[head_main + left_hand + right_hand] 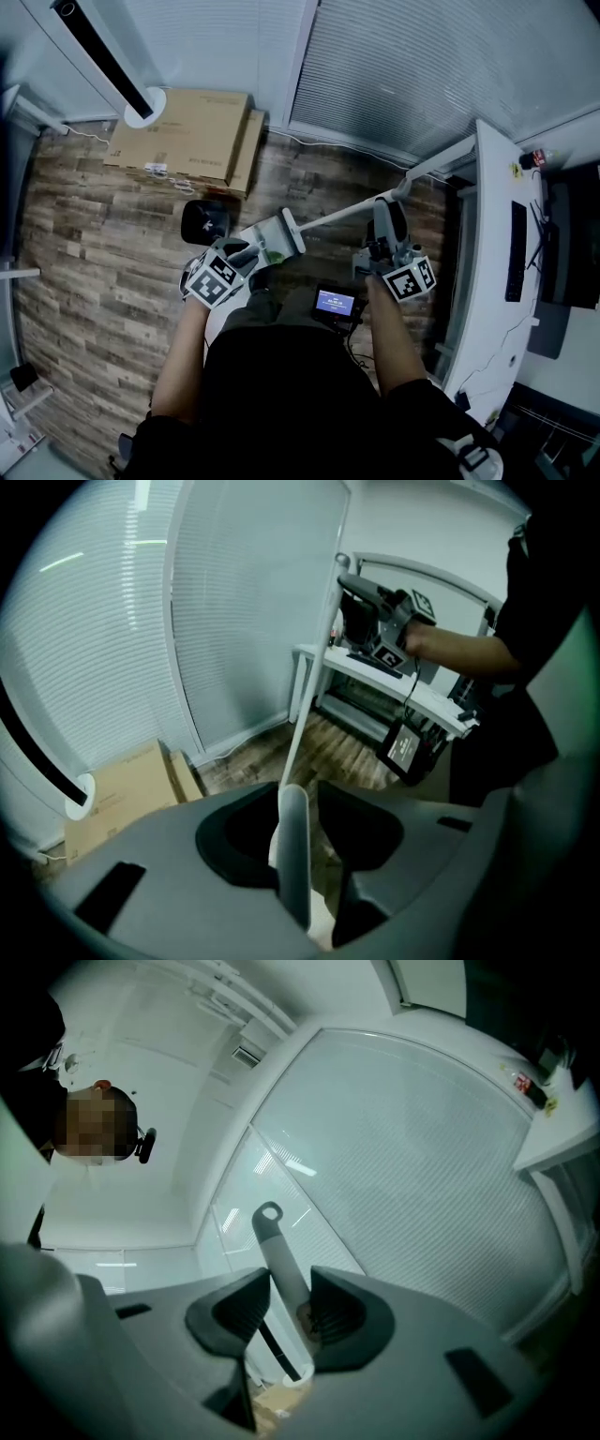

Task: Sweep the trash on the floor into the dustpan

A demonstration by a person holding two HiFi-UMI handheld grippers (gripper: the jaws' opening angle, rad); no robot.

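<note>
A white long-handled sweeping tool runs from its flat white head (274, 239) along a thin pole (342, 212) to a grey end with a hanging loop (268, 1214). My left gripper (242, 259) is at the head. In the left gripper view the head's thin white edge (292, 846) stands between the jaws (296, 829), and floor shows beside it, so the pads stand apart from it. My right gripper (385, 217) is shut on the pole just below the loop (287, 1299) and points up at the blinds. No trash shows on the floor.
A black object (206, 221) lies on the wood floor beyond my left gripper. Flat cardboard boxes (183, 136) lean at the back by a white stand (141, 103). A white desk (495, 234) runs along the right. A small screen (336, 303) hangs at the person's waist.
</note>
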